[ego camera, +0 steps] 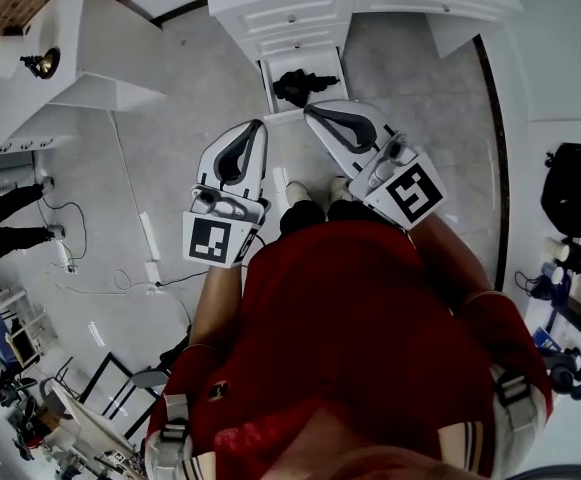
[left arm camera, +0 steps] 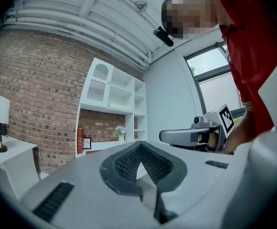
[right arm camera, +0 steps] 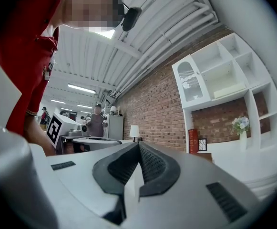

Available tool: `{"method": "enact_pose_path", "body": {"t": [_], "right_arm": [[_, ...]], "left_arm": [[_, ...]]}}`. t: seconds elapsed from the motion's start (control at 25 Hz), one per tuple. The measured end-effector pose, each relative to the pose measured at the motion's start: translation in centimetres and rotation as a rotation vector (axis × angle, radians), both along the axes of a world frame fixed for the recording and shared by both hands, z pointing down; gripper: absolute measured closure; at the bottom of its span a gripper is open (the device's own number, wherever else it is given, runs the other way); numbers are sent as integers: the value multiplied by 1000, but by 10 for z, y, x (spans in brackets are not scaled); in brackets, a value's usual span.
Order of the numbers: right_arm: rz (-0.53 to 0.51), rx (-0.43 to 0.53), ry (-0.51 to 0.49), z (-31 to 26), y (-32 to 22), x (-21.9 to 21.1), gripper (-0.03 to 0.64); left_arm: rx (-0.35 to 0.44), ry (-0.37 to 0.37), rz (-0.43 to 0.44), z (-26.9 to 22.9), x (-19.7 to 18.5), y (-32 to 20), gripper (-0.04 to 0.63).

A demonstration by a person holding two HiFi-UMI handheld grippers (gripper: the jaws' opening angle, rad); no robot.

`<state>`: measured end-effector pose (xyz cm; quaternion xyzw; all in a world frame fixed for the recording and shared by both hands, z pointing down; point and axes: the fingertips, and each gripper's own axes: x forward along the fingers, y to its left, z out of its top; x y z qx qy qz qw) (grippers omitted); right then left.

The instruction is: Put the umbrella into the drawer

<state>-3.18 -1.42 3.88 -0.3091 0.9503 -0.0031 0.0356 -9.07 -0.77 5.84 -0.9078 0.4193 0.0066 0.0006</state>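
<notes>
Umbrella [ego camera: 305, 86] lies inside the open drawer [ego camera: 268, 86]; left hand-held gripper [ego camera: 258, 126] and right hand-held gripper [ego camera: 311, 111] are both clenched, empty.

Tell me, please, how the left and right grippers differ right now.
In the head view, the left gripper tilts slightly toward upper right; the right gripper slants far toward upper left. The left gripper's tips lie over bare floor; the right gripper's tips lie over the open drawer. Both are shut and empty.

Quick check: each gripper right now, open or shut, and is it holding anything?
Left gripper: shut, holding nothing.
Right gripper: shut, holding nothing.
The umbrella lies in the open drawer, in neither gripper.
</notes>
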Motion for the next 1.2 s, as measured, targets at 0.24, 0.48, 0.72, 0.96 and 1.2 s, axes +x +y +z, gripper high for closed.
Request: {"method": "enact_pose_path", "body": {"t": [0.24, 0.48, 0.72, 0.96, 1.2], "right_arm": [[13, 8, 10, -4, 5, 12, 618], [24, -3, 31, -2, 7, 21, 618], [35, 8, 37, -1, 6, 26, 618], [36, 16, 51, 1, 11, 21, 618], [32, 20, 61, 2, 14, 16, 618]], "left_arm": [[16, 9, 0, -9, 4, 2, 589], [15, -2, -5, -12, 3, 3, 589], [11, -16, -8, -8, 4, 2, 589], [18, -9, -11, -7, -1, 5, 589], [26, 6, -19, -7, -6, 9, 589]]}}
